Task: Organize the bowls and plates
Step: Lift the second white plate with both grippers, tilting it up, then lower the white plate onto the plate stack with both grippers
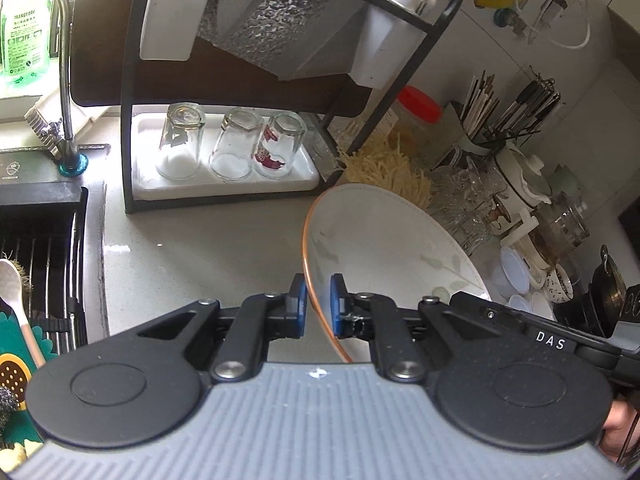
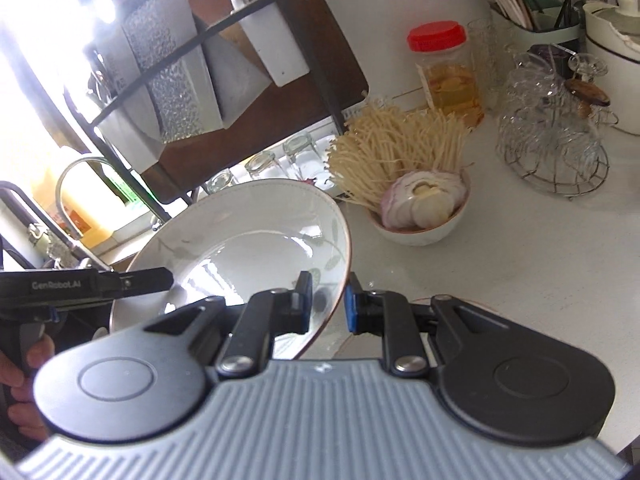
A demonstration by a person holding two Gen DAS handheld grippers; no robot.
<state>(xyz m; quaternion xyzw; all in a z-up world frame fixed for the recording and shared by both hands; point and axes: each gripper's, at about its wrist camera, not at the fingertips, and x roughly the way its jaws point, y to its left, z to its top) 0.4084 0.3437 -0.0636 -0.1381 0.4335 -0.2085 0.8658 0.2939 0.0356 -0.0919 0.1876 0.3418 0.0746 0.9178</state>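
A white plate (image 1: 384,240) with a brown rim and pale leaf pattern is held tilted above the counter. My left gripper (image 1: 319,306) has its blue pads on either side of the plate's rim and is shut on it. In the right wrist view the same plate (image 2: 240,236) stands between my right gripper's (image 2: 329,304) pads, with a gap showing on the right pad's side. The left gripper's body (image 2: 80,284) shows at the plate's left edge. A black dish rack (image 1: 248,92) stands behind, on the counter.
Three upturned glasses (image 1: 230,146) sit on the rack's white tray. The sink (image 1: 40,264) with a spoon is at left. A bowl of sliced onion (image 2: 420,208), dry noodles (image 2: 396,140), a red-lidded jar (image 2: 444,72), glassware (image 2: 552,124) and utensil holders crowd the right.
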